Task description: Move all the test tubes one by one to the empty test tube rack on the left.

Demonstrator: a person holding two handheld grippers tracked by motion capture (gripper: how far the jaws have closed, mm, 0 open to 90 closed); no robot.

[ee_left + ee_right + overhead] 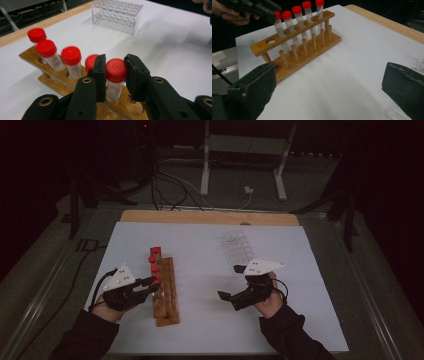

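Observation:
A wooden tube rack (166, 292) stands left of centre on the white sheet, with several red-capped clear tubes in its holes. My left gripper (153, 282) is shut on the red cap of the tube nearest me (116, 71); that tube's lower end sits in a rack hole. In the left gripper view both black pads (100, 75) press the cap's sides. My right gripper (230, 281) hovers over bare sheet to the right of the rack, its jaws wide apart with nothing between them. The right gripper view shows the rack (297, 47) side-on, with one free hole at its near end.
A clear plastic rack (239, 245) with many small wells rests on the white sheet (200, 330) at the back right. A wooden board edge (210, 216) runs along the far side. Cables and metal stand legs (205, 165) lie on the floor beyond.

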